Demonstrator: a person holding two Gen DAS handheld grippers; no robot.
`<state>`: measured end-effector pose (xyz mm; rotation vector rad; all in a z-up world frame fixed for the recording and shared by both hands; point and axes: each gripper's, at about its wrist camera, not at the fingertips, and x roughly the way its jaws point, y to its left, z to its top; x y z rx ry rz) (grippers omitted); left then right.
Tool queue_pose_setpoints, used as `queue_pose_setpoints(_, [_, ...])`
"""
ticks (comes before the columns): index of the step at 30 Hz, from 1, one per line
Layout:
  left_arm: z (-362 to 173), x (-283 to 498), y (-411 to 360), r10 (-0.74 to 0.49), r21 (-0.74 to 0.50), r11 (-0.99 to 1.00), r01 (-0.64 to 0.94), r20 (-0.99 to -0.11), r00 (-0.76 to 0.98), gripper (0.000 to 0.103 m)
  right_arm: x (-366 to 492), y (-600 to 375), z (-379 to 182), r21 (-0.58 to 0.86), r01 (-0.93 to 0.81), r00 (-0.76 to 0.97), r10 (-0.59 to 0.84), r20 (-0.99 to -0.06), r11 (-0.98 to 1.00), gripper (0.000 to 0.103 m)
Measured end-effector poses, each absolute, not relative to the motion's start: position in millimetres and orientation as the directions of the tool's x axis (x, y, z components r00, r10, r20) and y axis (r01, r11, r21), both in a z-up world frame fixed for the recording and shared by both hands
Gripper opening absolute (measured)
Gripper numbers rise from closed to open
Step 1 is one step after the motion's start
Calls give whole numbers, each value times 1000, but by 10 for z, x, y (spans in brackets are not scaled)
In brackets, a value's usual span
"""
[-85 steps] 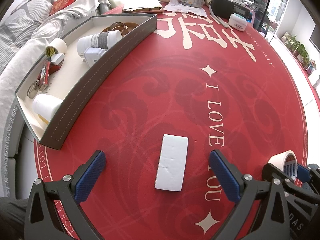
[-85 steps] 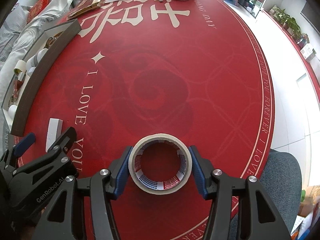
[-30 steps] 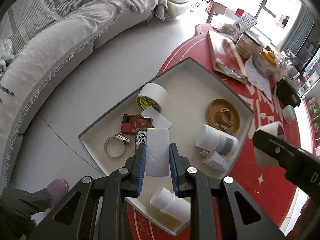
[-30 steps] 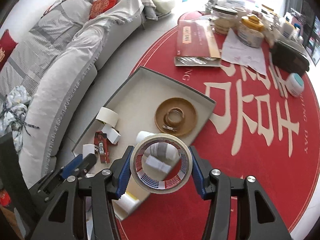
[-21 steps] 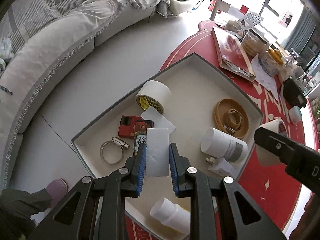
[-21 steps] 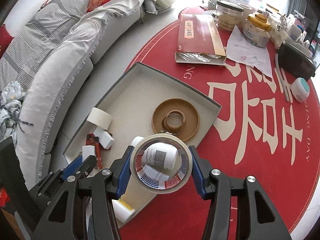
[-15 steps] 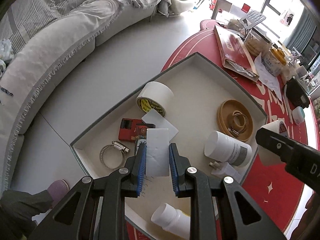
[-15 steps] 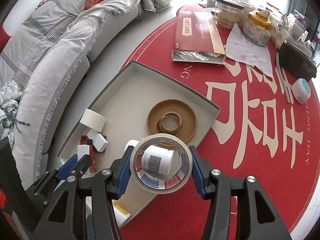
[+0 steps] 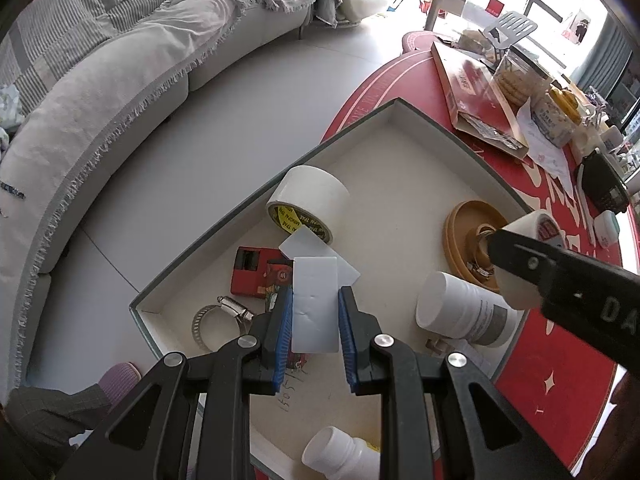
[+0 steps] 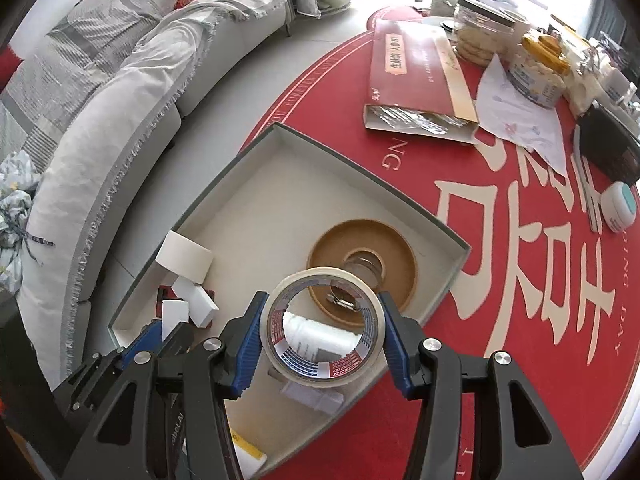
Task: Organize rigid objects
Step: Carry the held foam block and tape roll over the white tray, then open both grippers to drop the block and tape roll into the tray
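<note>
Left tool (image 9: 313, 326): narrow, clamped on the long sides of a white block (image 9: 314, 304), long axis running straight out along the fingers. Block hangs over the near-left part of the open tray (image 9: 436, 126), directly above the red card pack (image 9: 256, 274) and a second white block (image 9: 318, 250). Drop point lies straight below; judged to need only a small lowering, no sideways shift.

Right tool (image 10: 322, 340): spread around a tape roll (image 10: 322, 326), pads on its outer rim, hole facing the camera. Roll hangs over the tray's bench-side half, above the white bottle (image 10: 318, 336) and near the brown disc (image 10: 362, 262).

Left tool is nearer the tray's floor-side wall, right tool nearer the bench (image 10: 500, 240).

Count in tray: one wide tape roll (image 9: 308, 204), one hose clamp (image 9: 220, 320), one brown disc, two white bottles, one small white plug, one red pack, one loose white block. Held: one block, one roll.
</note>
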<state>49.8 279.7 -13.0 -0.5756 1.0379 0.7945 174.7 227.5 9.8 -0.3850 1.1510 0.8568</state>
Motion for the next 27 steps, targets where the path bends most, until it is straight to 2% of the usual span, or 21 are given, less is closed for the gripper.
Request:
queue_pose_setpoints(3, [-141, 513, 2805, 273, -74, 604, -793, -916, 293, 30, 1772, 2318, 39, 152, -759, 136, 382, -914, 634, 55])
queue_pose_setpoints(4, [-148, 512, 2805, 262, -84, 608, -790, -918, 300, 47, 1777, 2326, 25, 152, -761, 134, 381, -915, 631, 55])
queue_pose_setpoints(5, [-154, 513, 2803, 255, -86, 608, -789, -920, 297, 72, 1781, 2330, 18, 147, -761, 138, 379, -915, 631, 55])
queue_pose_setpoints(6, [-150, 511, 2800, 260, -76, 604, -794, -922, 286, 83, 1784, 2330, 16, 143, -763, 140, 377, -916, 631, 59])
queue_pose_setpoints(7, [-137, 503, 2793, 272, -68, 601, -797, -920, 283, 87, 1784, 2328, 18, 142, -765, 140, 377, -916, 629, 64])
queue_pose_setpoints(8, [-112, 491, 2781, 292, -57, 601, -797, -913, 285, 87, 1781, 2317, 32, 137, -766, 148, 379, -914, 628, 80])
queue_pose_setpoints(9, [-86, 479, 2770, 313, -41, 601, -798, -907, 282, 87, 1775, 2306, 49, 132, -767, 156, 382, -911, 628, 88])
queue_pose_setpoints(10, [-58, 471, 2761, 332, -21, 600, -800, -903, 273, 91, 1767, 2291, 77, 125, -771, 167, 388, -906, 624, 87])
queue_pose_setpoints(11, [-53, 471, 2764, 333, -11, 601, -799, -905, 263, 101, 1762, 2281, 98, 121, -775, 170, 390, -905, 620, 88])
queue_pose_setpoints(14, [-71, 453, 2794, 283, -33, 602, -798, -926, 252, 103, 1757, 2231, 141, 132, -777, 161, 396, -904, 616, 88])
queue_pose_setpoints(16, [-114, 441, 2825, 235, -41, 599, -799, -946, 224, 103, 1763, 2172, 161, 156, -769, 145, 407, -902, 620, 103])
queue_pose_setpoints(23, [-74, 269, 2841, 244, -52, 561, -826, -943, 225, 103, 1770, 1939, 270, 168, -738, 155, 406, -901, 653, 103])
queue_pose_setpoints(27, [-123, 238, 2851, 227, -51, 551, -833, -952, 208, 103, 1810, 1856, 182, 214, -709, 88, 385, -919, 672, 103])
